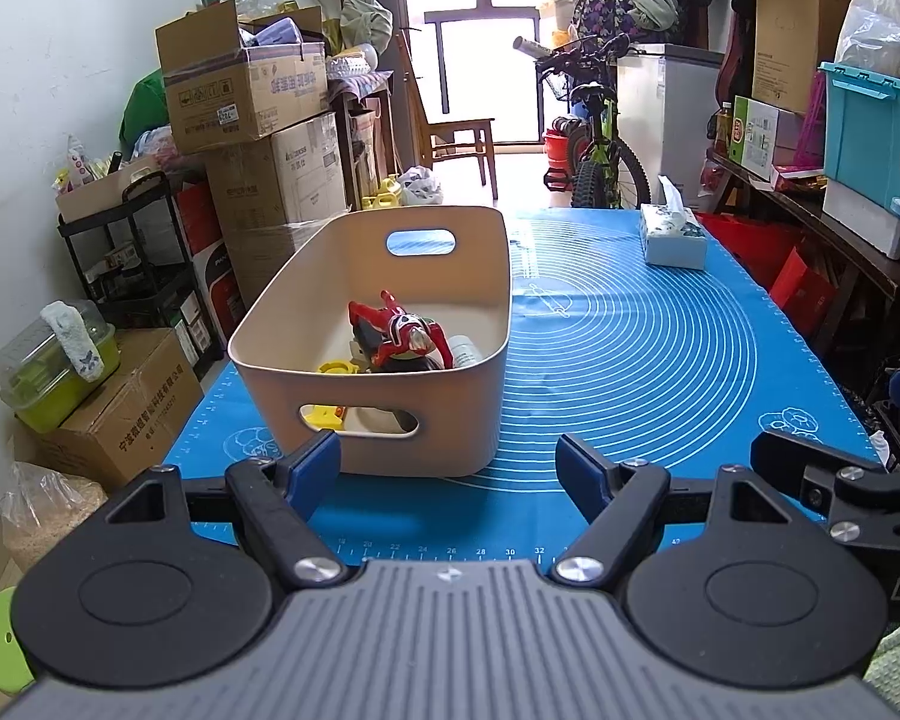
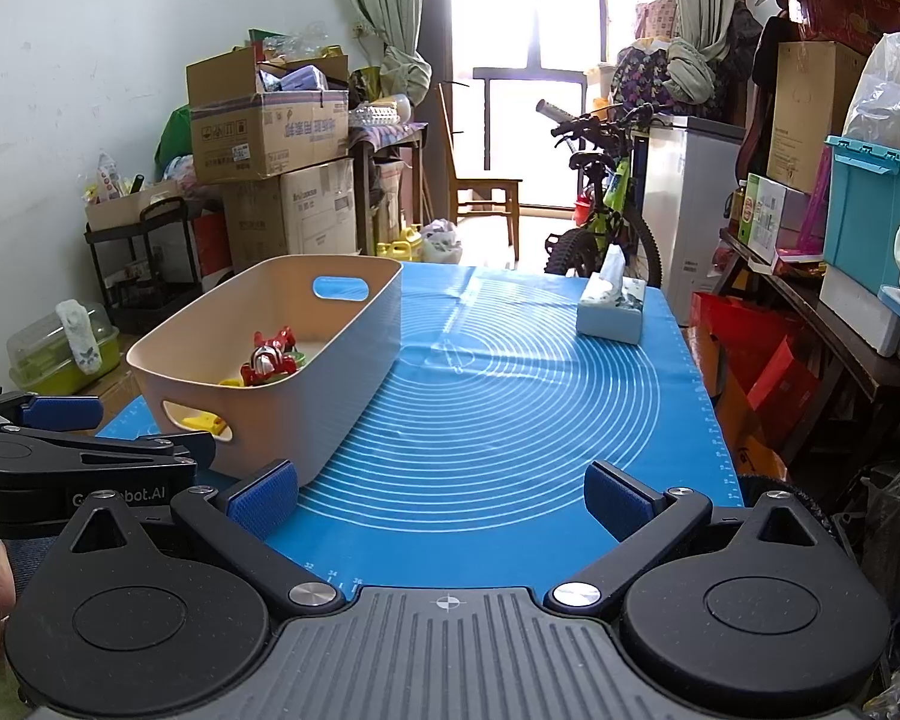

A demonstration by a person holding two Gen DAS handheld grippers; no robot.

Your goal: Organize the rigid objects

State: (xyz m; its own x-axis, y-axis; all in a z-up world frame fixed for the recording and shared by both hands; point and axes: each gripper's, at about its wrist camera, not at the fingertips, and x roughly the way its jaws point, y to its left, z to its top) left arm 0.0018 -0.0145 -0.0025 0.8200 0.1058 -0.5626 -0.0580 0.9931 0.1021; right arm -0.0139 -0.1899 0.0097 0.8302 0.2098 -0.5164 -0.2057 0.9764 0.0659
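A beige plastic bin with handle cut-outs stands on the left part of the blue mat. Inside it lie a red and silver toy figure, a yellow toy and a white bottle. My left gripper hovers open just before the bin's near wall, nothing between its blue pads. From the right wrist view the bin sits ahead to the left, with the red toy showing inside. My right gripper is open over bare mat, holding nothing.
A light blue tissue box stands at the mat's far right, tissue box also ahead of the right gripper. Cardboard boxes, a black cart and a green container crowd the left. A bicycle and loaded shelves stand beyond and right.
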